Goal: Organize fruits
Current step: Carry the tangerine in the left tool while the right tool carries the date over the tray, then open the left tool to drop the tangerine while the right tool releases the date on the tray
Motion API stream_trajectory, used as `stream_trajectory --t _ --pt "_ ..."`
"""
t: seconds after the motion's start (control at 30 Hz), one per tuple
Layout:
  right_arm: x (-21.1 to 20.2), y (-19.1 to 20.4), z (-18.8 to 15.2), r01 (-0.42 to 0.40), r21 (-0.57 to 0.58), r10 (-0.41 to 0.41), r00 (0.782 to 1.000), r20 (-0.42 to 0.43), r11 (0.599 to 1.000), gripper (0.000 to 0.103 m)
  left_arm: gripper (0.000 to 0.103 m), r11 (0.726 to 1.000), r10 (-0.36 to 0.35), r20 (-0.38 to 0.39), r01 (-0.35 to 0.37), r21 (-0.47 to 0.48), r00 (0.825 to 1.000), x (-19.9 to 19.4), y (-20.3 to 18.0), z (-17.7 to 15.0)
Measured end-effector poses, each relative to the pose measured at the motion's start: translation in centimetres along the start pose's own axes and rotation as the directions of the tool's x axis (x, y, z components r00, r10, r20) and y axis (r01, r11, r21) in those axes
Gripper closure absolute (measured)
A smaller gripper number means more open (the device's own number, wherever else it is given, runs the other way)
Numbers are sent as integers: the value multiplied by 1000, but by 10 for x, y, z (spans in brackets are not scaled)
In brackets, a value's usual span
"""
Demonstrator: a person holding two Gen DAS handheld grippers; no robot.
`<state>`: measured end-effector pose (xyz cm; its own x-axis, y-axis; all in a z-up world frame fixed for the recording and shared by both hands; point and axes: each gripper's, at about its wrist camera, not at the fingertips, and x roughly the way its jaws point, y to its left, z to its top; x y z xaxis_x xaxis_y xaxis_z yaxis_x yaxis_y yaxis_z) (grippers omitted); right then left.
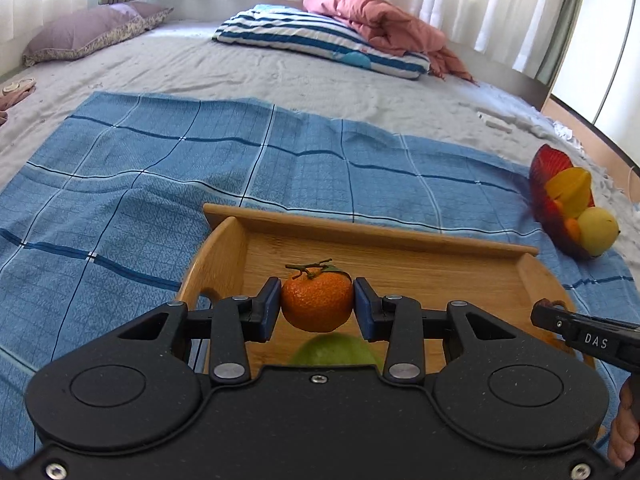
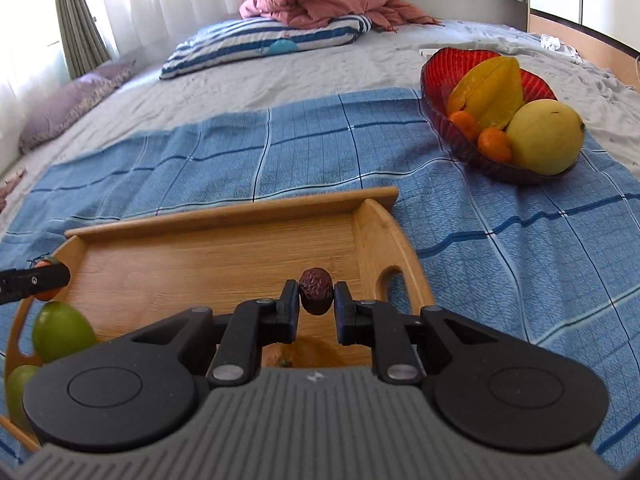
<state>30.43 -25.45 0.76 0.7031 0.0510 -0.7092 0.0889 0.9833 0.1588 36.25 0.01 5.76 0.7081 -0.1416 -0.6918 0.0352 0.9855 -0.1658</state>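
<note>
My left gripper (image 1: pixel 317 304) is shut on an orange tangerine (image 1: pixel 317 300) with a stem and leaf, held over the wooden tray (image 1: pixel 400 240). My right gripper (image 2: pixel 317 294) is shut on a small wrinkled dark red date (image 2: pixel 316 290), also over the wooden tray (image 2: pixel 220 220). A green fruit (image 1: pixel 334 350) lies on the tray just under the tangerine. In the right wrist view two green fruits (image 2: pixel 60 330) sit at the tray's left end, and a brownish fruit (image 2: pixel 296 354) peeks out below the date. The left gripper's finger (image 2: pixel 36 278) shows at the left edge.
A red glass bowl (image 2: pixel 444 68) with a starfruit, a yellow mango and small tangerines stands right of the tray on the blue checked cloth (image 2: pixel 500 240). The cloth covers a grey bed with a striped pillow (image 1: pixel 320 38), a pink blanket (image 1: pixel 380 20) and purple pillows (image 1: pixel 80 32).
</note>
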Motion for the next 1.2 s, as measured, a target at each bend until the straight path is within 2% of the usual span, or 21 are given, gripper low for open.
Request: stream_trajectory --t 0.2,0.47,0.93,1.03,1.07,1.1,1.2 --pt "13 7 -2 1 -19 -1 1000 -21 1000 81 66 999 46 -11 -46 26 999 16 0 3" --pt "16 4 -2 4 -13 -4 1000 -29 1000 81 66 998 52 -43 -50 47 998 31 -4 -3" --pt "19 5 -3 5 -22 -5 999 -39 1000 78 65 998 47 -44 -45 33 998 36 -1 -4" --pt "18 4 -3 2 -15 -2 999 -37 1000 74 53 998 49 -32 -48 46 998 34 -3 -5" --pt "18 5 -3 1 -12 -1 999 -36 1000 66 49 998 48 -27 -47 52 998 33 -3 -5" --pt "18 4 -3 3 -10 -3 999 -35 1000 64 46 997 48 -20 -47 56 999 31 -4 -5" --pt "17 5 -3 -4 -19 3 999 -32 1000 56 30 997 50 9 -50 66 999 23 -7 -6"
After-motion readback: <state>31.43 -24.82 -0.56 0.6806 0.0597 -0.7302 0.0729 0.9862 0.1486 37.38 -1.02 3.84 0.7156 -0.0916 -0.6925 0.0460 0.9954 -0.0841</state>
